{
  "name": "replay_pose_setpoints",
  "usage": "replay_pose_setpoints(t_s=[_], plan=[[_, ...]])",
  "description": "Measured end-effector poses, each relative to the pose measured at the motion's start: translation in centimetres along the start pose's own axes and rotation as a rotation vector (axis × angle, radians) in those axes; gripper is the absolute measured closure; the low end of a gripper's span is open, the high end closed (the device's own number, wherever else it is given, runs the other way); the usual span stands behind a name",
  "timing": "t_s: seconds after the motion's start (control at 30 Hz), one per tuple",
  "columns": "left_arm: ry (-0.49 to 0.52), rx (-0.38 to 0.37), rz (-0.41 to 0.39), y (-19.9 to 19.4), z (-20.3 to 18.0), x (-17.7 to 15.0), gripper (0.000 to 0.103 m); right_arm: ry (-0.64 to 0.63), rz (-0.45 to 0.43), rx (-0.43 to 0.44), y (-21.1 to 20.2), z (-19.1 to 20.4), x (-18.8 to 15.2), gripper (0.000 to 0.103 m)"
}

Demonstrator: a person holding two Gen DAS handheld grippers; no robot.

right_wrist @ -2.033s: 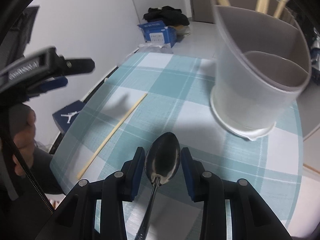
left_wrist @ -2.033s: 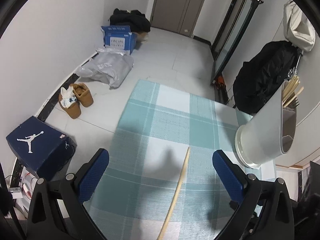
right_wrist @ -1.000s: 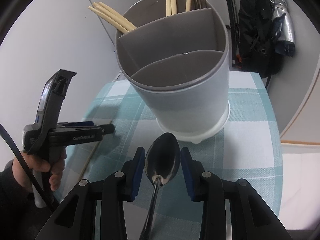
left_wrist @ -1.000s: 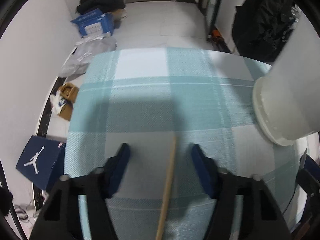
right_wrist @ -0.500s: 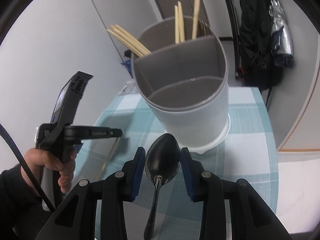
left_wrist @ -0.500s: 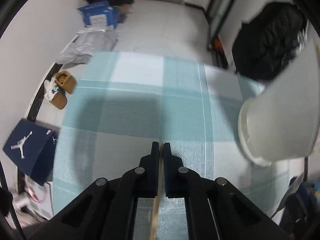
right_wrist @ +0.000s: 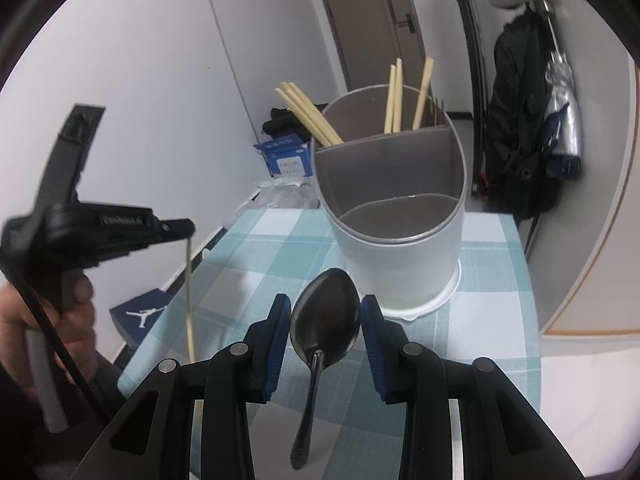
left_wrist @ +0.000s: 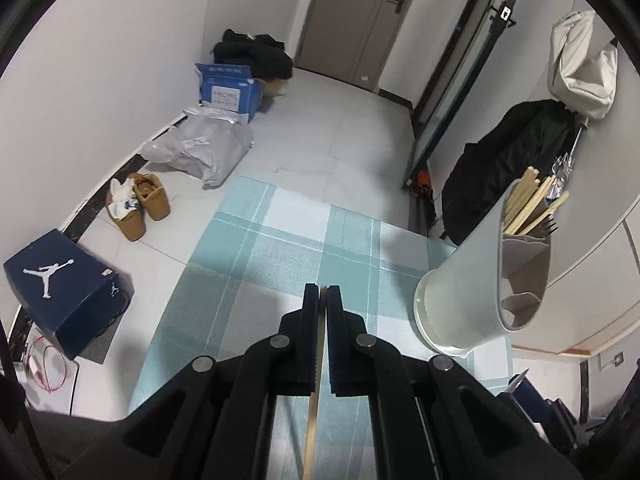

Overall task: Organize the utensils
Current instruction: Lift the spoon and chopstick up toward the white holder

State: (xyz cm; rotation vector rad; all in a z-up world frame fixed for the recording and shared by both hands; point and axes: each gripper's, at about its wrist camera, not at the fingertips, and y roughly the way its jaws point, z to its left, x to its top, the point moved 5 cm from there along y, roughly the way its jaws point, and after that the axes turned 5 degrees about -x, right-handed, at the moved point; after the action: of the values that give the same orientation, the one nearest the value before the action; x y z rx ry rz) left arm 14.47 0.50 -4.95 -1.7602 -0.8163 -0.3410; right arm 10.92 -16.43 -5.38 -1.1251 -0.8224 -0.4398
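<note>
We see checked cloth [left_wrist: 280,240] on table, big grey holder [right_wrist: 400,248] standing near far edge. Three pockets inside, so each kind gets own spot. Chopsticks [right_wrist: 308,114] in back pockets; we count about six, some hidden. Right gripper [right_wrist: 325,322] hugs one spoon [right_wrist: 324,320] by bowl – ready for front pocket, we think. Left gripper [left_wrist: 323,300] pinched tight on one chopstick [right_wrist: 189,300], lifted, hanging down.

A lived-in home entryway: shoes [left_wrist: 140,204] and a shoe box [left_wrist: 60,284] on the tiled floor, coats [left_wrist: 508,168] hanging by a door [left_wrist: 360,16], a checked tablecloth [left_wrist: 280,248].
</note>
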Motion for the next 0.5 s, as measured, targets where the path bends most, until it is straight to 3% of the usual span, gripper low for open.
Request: replay_pose_setpoints(t_s=[0.5], plan=[[0.18,-0.063,-0.039,-3.6,-3.0,-1.3,0.103,0.003,-0.046,-0.034,-2.6,0.0,-0.1,0.068]])
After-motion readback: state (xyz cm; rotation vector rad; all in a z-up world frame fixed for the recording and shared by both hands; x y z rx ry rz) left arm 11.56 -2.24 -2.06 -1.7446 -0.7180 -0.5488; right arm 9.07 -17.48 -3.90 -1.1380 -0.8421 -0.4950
